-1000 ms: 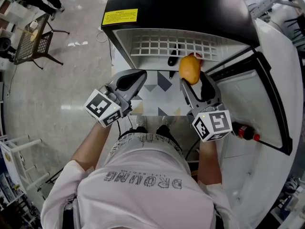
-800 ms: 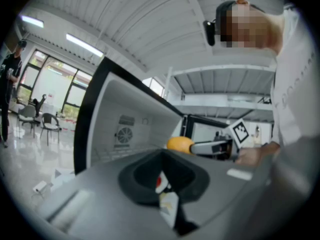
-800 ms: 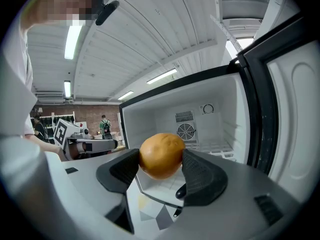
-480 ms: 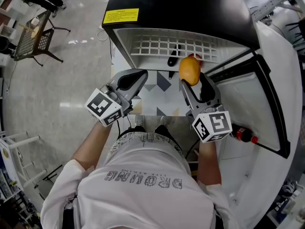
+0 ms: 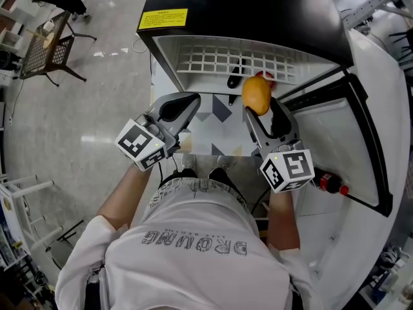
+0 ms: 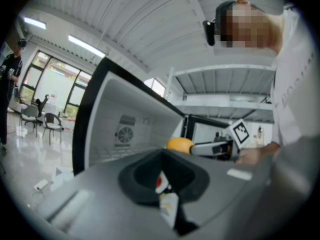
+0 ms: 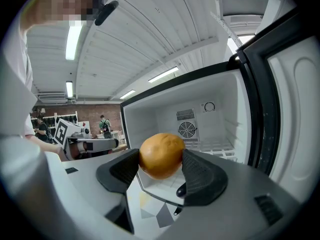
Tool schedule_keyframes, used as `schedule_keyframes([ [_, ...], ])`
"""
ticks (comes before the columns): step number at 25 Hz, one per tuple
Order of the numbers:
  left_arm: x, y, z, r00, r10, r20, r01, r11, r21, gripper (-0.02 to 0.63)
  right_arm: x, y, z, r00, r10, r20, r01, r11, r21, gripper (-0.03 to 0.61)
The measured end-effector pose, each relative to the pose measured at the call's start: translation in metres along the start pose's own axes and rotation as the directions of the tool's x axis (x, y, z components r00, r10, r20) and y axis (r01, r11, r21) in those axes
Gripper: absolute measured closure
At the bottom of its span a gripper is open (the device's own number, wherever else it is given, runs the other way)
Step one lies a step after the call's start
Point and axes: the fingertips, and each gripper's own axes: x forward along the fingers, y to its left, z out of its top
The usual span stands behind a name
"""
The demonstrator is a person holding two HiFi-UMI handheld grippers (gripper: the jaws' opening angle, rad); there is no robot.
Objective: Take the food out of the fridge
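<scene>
the right gripper (image 5: 259, 106) pinched the orange (image 5: 257, 93) at upper centre, at the mouth of the open fridge (image 5: 245, 18), while the left gripper (image 5: 182, 106), centre left, had its jaws pressed together on nothing; the carrying-out step seemed in hand, and next the orange needed bringing clear and setting down.

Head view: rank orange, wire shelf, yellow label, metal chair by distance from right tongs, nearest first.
1. Orange, clamped in the right tongs.
2. Wire shelf, inside the fridge, just ahead.
3. Yellow label, on the fridge top, left.
4. Metal chair, far left on the floor.
</scene>
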Motion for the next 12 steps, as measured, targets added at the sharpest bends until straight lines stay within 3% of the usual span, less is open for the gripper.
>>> schedule_keyframes([
  [12, -0.0014, 0.0018, -0.0018, 1.0, 0.011, 0.0, -0.011, 1.0, -0.007, 0.607, 0.0029, 0.0015, -0.0027, 1.0, 0.013, -0.01, -0.013, 1.0, 0.003, 0.307],
])
